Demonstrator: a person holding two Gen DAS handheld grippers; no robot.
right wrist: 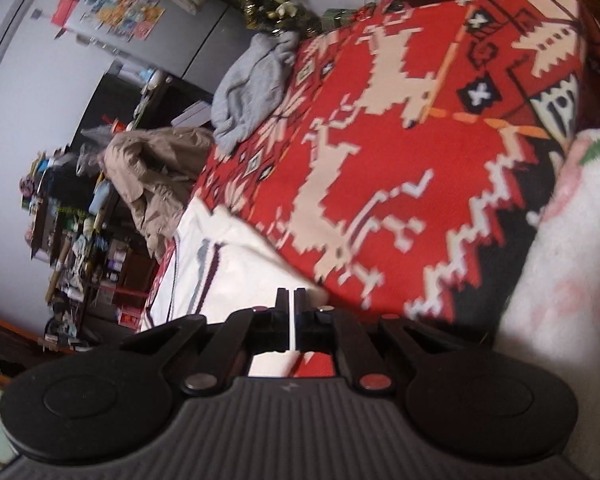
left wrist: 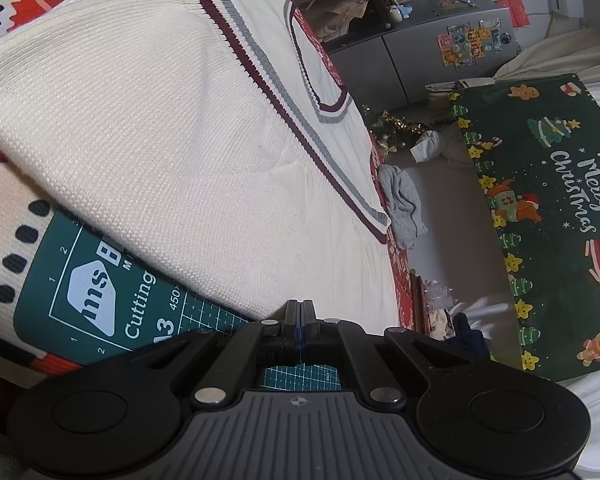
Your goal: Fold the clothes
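Observation:
A cream knit sweater vest [left wrist: 172, 128] with maroon and grey trim lies on the red patterned blanket [right wrist: 380, 140], partly over a green cutting mat [left wrist: 100, 300]. My left gripper [left wrist: 299, 305] has its jaws together at the vest's near hem; no cloth shows between them. My right gripper [right wrist: 291, 294] is nearly shut, and a thin edge of the cream vest [right wrist: 236, 264] runs through the narrow gap between its fingers. The right view is blurred.
A grey garment [right wrist: 252, 84] lies bunched at the blanket's far edge; it also shows in the left wrist view [left wrist: 404, 204]. A beige jacket [right wrist: 152, 176] is heaped beyond. A white fluffy cloth [right wrist: 560, 260] lies at right. A green Christmas cloth [left wrist: 540, 208] hangs nearby.

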